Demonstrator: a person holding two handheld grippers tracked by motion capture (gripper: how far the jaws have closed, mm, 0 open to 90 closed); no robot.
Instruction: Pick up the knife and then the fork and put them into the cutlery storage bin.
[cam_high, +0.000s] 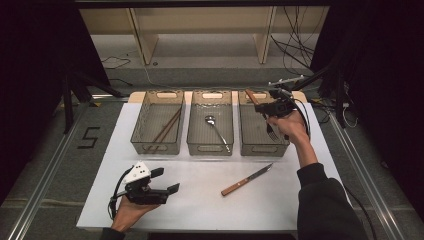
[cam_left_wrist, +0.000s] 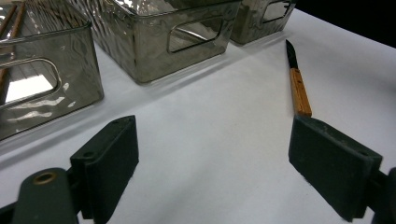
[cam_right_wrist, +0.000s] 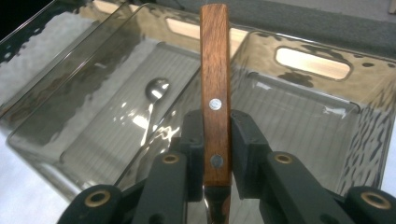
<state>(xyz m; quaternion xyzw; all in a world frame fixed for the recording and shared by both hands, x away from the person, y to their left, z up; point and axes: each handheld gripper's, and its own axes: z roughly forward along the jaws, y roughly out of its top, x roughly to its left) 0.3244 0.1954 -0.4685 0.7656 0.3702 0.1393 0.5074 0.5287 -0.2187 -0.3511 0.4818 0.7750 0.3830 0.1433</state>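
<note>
white table | bins: 3 | right gripper jaws clamp likely fork | left gripper jaws apart

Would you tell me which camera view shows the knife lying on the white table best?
The high view: the whole knife lies there unobstructed, blade to wooden handle. The left gripper view also shows it, foreshortened beyond the open tongs.

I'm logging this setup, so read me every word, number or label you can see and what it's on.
"5": a dark figure marked on the grey floor left of the white table.
No readable text on the three bins, the cutlery or either gripper.
</note>
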